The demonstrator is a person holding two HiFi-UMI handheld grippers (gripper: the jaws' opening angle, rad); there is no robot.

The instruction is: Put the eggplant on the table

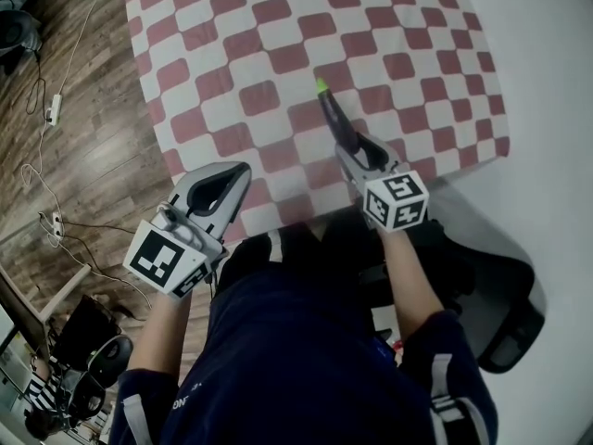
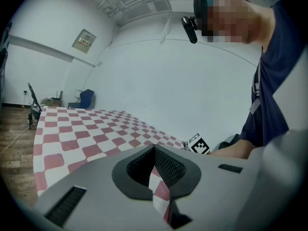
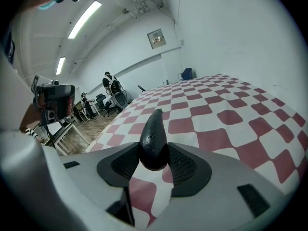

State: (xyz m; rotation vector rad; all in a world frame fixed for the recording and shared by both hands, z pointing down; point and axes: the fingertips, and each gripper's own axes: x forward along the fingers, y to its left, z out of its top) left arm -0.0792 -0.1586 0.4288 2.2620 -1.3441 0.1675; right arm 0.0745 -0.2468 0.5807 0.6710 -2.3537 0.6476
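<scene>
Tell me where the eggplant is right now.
The eggplant is gripped in the right gripper, right of centre in the head view, over the checkered tablecloth near its front edge, green stem pointing away.

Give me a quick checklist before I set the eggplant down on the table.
1. Grip: ok; the right tongs clamp the eggplant on both sides of its rounded end.
2. Position: ok; the eggplant is above the checkered table, near its front edge.
3. Eggplant resting on the table: cannot tell.
4. Other hand out of the way: ok; the left tongs are shut, empty and off to the side.
</scene>
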